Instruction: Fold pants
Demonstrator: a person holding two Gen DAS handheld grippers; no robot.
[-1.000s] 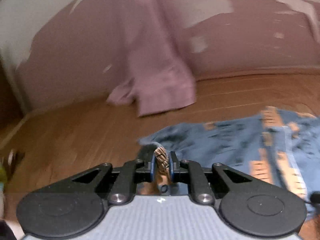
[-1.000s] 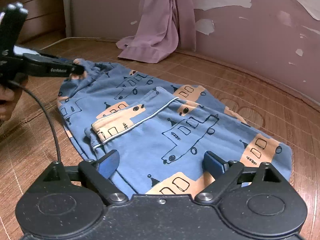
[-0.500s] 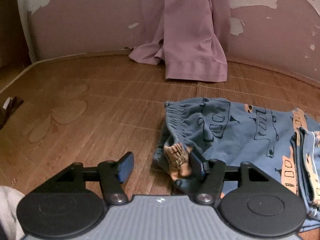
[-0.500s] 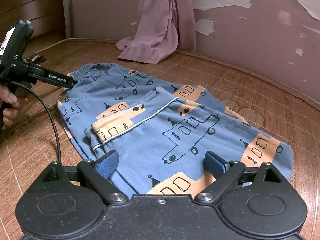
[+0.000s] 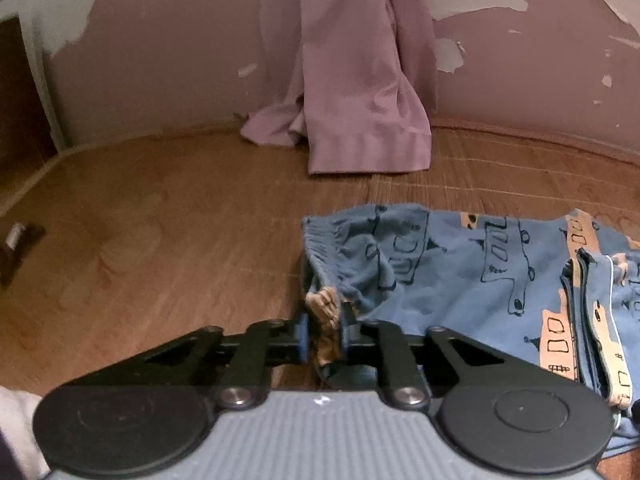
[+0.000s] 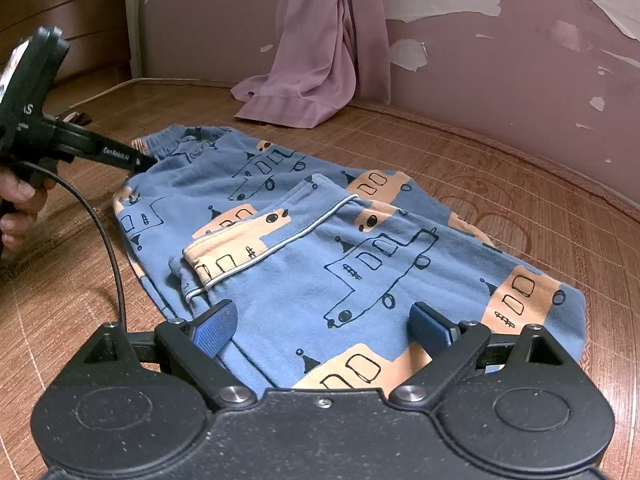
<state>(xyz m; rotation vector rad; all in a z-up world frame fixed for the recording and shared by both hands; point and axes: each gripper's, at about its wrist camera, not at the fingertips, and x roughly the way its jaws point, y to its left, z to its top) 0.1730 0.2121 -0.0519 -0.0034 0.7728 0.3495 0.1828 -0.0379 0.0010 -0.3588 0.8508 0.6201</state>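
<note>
While right gripper gapes, left gripper pinches pants.

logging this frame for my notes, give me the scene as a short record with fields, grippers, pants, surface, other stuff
left gripper: shut on the waistband corner of the pants
right gripper: open, jaws wide apart, above the near end of the pants, gripping nothing
pants: blue with orange print, lying flat, already folded over on themselves
surface: woven mat
other: pink curtain hanging to the mat by the wall; hand holding the left gripper
</note>
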